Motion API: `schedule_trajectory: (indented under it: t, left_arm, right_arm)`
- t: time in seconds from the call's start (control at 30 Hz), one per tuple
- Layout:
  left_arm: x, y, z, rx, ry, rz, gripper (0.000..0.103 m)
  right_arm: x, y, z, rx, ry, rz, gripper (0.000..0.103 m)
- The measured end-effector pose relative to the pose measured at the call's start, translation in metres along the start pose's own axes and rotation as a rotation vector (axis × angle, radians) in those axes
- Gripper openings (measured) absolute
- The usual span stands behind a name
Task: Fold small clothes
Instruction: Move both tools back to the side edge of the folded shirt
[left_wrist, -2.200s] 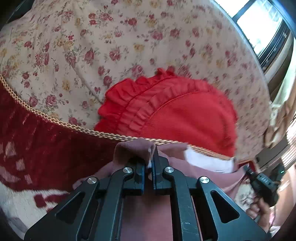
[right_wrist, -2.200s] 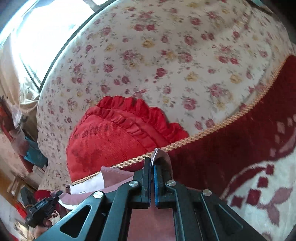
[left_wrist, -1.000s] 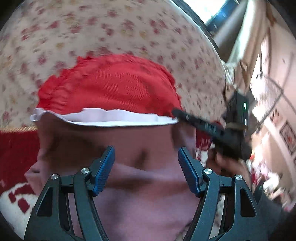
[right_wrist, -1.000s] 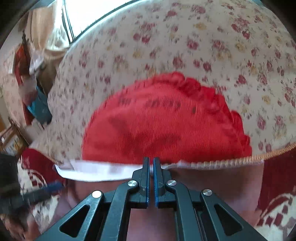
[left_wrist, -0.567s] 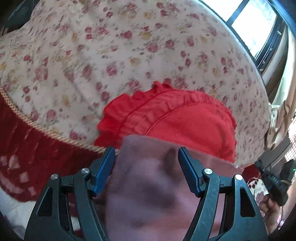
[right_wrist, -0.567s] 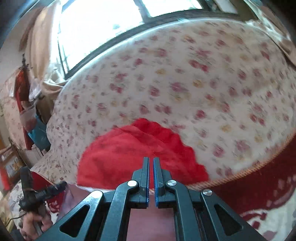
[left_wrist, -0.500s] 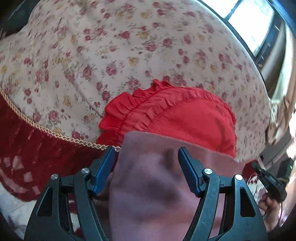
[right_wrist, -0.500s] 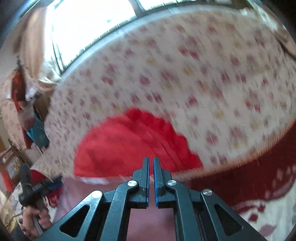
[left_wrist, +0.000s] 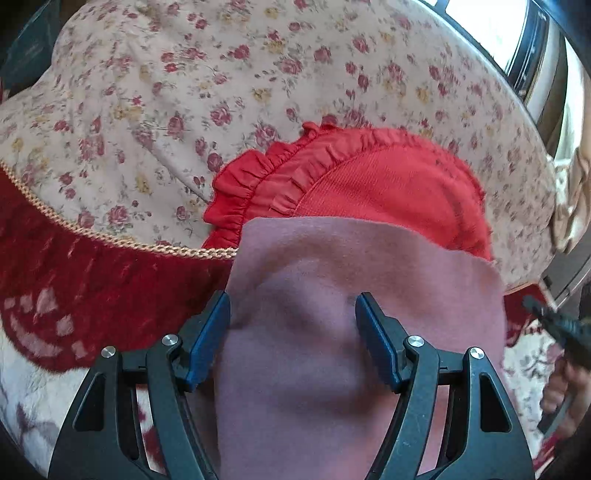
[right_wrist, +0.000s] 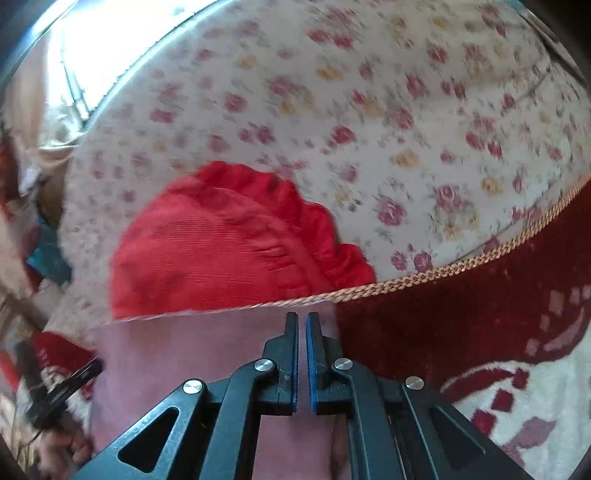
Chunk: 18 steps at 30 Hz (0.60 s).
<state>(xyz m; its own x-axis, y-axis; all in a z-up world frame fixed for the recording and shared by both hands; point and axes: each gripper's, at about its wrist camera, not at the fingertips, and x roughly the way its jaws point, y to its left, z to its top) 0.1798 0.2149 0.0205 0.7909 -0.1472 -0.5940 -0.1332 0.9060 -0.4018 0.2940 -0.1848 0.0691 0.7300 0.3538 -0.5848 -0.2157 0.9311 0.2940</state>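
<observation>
A dusty-pink small garment (left_wrist: 332, 314) lies folded on the red-and-white rug, its far edge over the lower part of a red frilled cushion (left_wrist: 369, 184). My left gripper (left_wrist: 293, 328) is open, its blue-padded fingers apart just above the pink cloth, holding nothing. In the right wrist view my right gripper (right_wrist: 302, 354) has its jaws nearly together over the same pink garment (right_wrist: 177, 354), and no cloth shows between them. The red cushion (right_wrist: 221, 243) lies just beyond.
A floral sofa cover (left_wrist: 184, 92) with a gold braid edge (right_wrist: 461, 266) rises behind the cushion. A dark red and white rug (right_wrist: 498, 350) is underfoot. A window (right_wrist: 92, 44) is at the far left of the right view.
My left gripper let go of the pink garment and opened; the cloth now lies flat with its white inner edge hidden. My right gripper stayed shut and swung around.
</observation>
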Motion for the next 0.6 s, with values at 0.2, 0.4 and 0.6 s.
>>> schedule_trajectory:
  t: [0.2, 0.4, 0.6]
  left_arm:
    - [-0.059, -0.002, -0.022, -0.063, 0.029, -0.010, 0.070]
    - [-0.104, -0.026, -0.067, 0.007, 0.089, -0.051, 0.070]
    - [-0.086, -0.011, -0.127, 0.014, 0.283, 0.136, 0.070]
  right_arm:
    - [-0.069, 0.014, -0.054, -0.106, 0.107, 0.074, 0.005]
    - [-0.094, 0.042, -0.121, -0.302, 0.222, 0.059, 0.006]
    - [-0.064, 0.031, -0.176, -0.369, 0.441, -0.076, 0.006]
